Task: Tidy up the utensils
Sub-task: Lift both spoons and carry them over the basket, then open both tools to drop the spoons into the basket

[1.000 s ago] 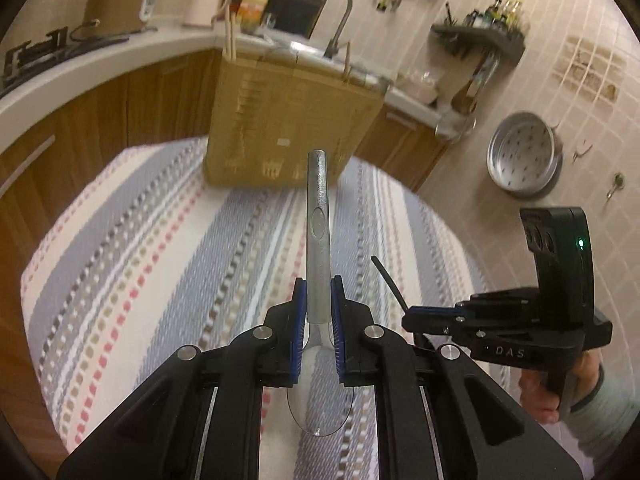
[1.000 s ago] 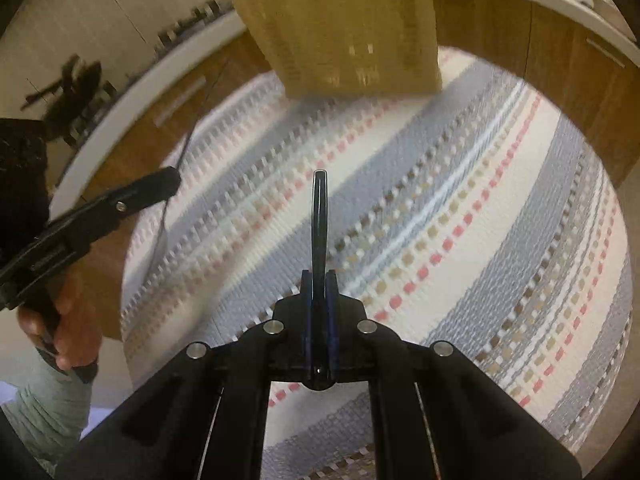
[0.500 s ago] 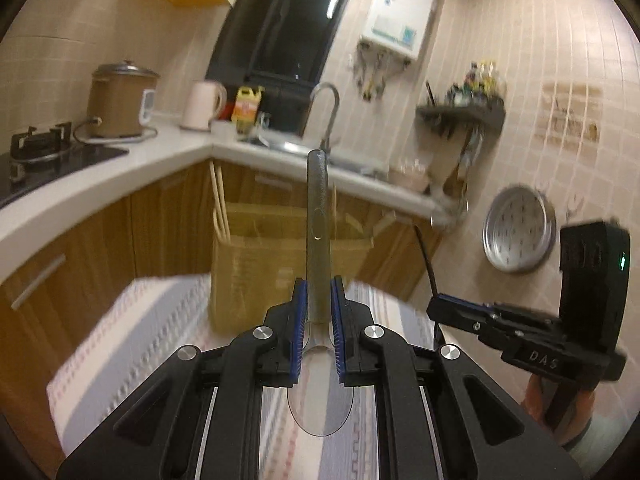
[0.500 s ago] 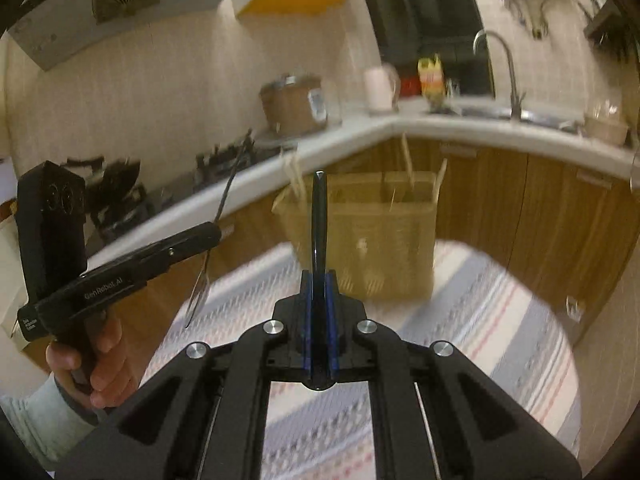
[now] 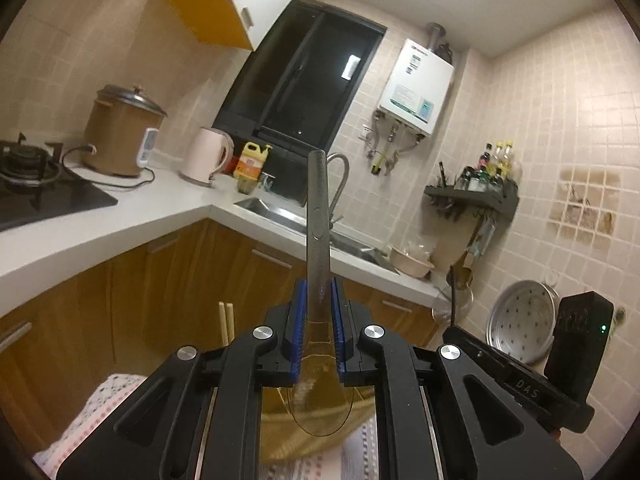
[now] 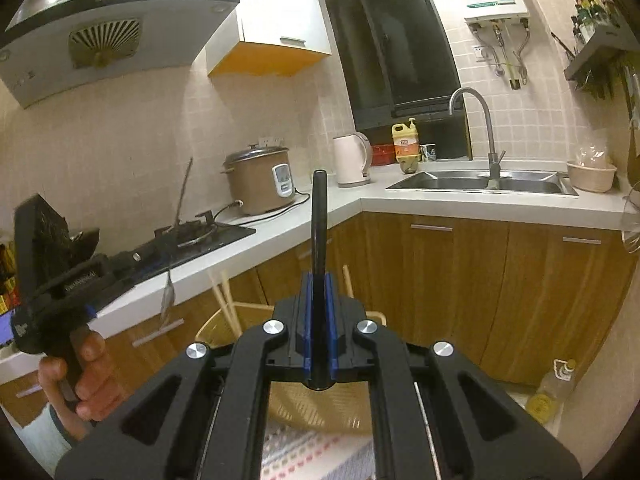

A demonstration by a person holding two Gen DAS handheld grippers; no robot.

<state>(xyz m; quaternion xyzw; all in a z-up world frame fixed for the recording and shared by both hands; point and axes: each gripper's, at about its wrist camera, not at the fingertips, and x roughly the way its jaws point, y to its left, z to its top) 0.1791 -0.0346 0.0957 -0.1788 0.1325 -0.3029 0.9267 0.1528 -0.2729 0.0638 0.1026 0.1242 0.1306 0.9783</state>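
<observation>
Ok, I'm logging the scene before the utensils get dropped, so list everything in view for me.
spoon: 1, silver, clamped in left gripper, handle pointing away
dark utensil: 1, black, clamped in right gripper; working end hidden
basket: 1, yellow woven, on striped cloth below both grippers
chopsticks: pale wood, standing in basket; count unclear
rice cooker: 1, brown, on counter
kettle: 1, pale pink, on counter
detergent bottle: 1, yellow, by sink
sink: 1, steel, with faucet
gas hob: 1, black
steamer tray: 1, silver, leaning on wall
left gripper: black, blue pads
right gripper: black, blue pads
hand: holds left gripper
</observation>
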